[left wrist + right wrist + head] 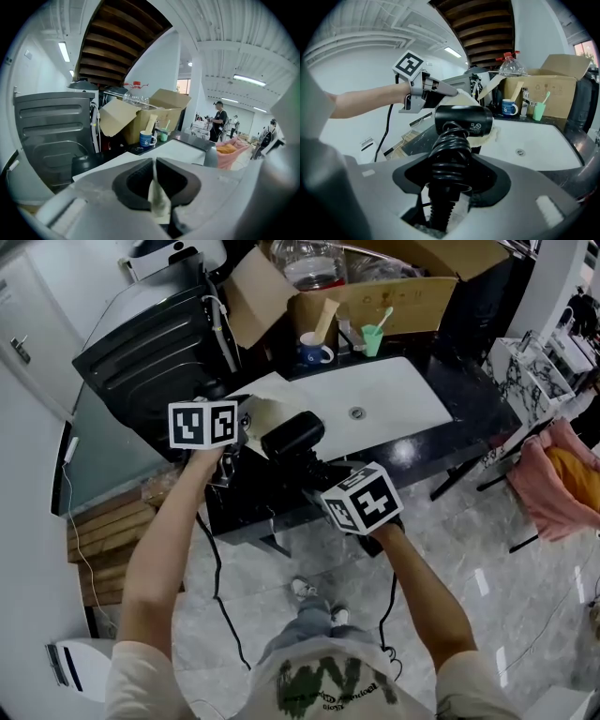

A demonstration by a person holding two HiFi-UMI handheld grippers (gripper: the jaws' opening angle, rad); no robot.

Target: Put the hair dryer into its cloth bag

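The black hair dryer (292, 434) hangs over the counter's front edge, barrel across, with its cord wound around the handle (449, 154). My right gripper (321, 476) is shut on that wrapped handle, below the barrel (464, 120). The cream cloth bag (265, 409) sits just behind the dryer, its mouth facing the barrel. My left gripper (246, 420) is shut on the bag's edge and holds it up. In the left gripper view a thin strip of cream cloth (157, 197) is pinched between the jaws. The right gripper view shows the left gripper (440, 89) gripping the bag (461, 97) beyond the dryer.
A white sink basin (384, 404) is set in the black counter (469, 390). Behind it are a cardboard box (394, 296), a blue mug (315, 351) and a green cup (373, 337). A black ribbed case (150, 357) stands at the left. Pink cloth (558, 479) hangs at the right.
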